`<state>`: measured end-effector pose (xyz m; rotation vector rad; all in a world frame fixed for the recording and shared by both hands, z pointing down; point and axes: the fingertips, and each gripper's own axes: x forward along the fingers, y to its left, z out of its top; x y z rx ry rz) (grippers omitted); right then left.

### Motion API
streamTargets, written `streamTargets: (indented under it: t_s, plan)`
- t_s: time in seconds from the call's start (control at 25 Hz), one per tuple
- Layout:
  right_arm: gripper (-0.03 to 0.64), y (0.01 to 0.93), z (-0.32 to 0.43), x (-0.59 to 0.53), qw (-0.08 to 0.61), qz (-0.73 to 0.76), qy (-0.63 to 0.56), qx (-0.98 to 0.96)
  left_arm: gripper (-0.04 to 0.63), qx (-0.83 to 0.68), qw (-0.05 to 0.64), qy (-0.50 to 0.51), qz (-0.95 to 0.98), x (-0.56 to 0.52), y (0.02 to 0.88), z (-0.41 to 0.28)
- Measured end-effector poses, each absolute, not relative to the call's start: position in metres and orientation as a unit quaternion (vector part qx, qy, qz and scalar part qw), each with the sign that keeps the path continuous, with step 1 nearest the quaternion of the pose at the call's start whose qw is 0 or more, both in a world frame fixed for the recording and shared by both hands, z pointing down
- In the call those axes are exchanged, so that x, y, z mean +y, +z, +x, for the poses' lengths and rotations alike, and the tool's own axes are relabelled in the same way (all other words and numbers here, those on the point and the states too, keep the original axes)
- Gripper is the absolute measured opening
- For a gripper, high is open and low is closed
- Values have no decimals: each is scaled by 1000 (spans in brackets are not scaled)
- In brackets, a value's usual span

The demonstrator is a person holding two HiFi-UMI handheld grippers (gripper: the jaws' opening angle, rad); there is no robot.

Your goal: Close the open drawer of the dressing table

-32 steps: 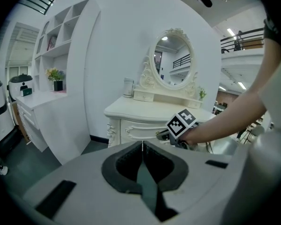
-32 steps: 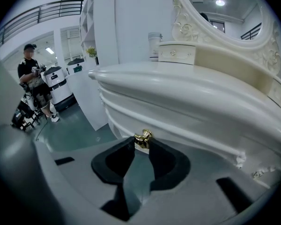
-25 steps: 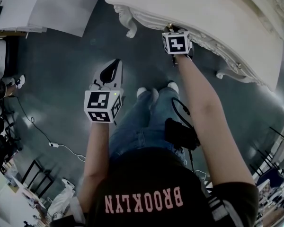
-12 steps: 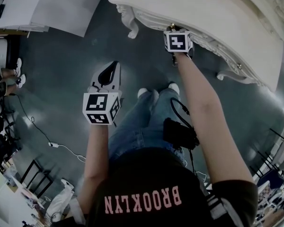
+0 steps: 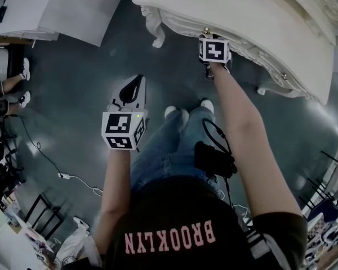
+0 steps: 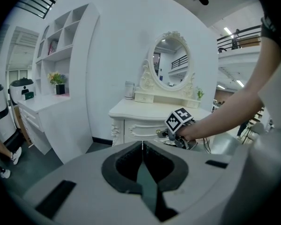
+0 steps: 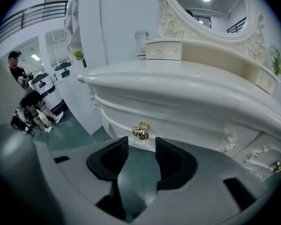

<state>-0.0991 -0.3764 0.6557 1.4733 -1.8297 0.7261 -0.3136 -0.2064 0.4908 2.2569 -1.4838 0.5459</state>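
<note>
The cream dressing table (image 5: 242, 16) stands at the top of the head view. A gold knob (image 7: 141, 131) sits on its drawer front (image 7: 192, 118), which lies under the tabletop's edge with no gap showing. My right gripper (image 7: 141, 146) points down at that knob (image 5: 206, 31) with its jaws opening. The knob is just beyond the fingertips and nothing is between the pads. My left gripper (image 5: 138, 79) hangs over the floor left of the table, shut and empty, and its tips (image 6: 142, 144) meet.
The dark floor (image 5: 84, 77) spreads in front of the table. A carved table leg (image 5: 155, 35) is left of the knob. White shelving (image 6: 61, 78) stands to the left. A seated person's legs (image 5: 11, 89) and a floor cable (image 5: 62, 170) lie at the far left.
Little differs. My right gripper stays at the knob. My left gripper has shifted only slightly over the floor.
</note>
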Motion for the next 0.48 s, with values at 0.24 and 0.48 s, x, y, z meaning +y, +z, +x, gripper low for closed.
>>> streamTargets:
  t_s: [0.24, 0.48]
  plan:
    - [151, 639, -100, -361, 320, 568, 272, -708, 6, -519, 196, 183, 812, -199, 487, -314]
    - [-2, 616, -101, -348, 315, 549, 267, -727, 6, -521, 195, 165, 814, -193, 474, -314]
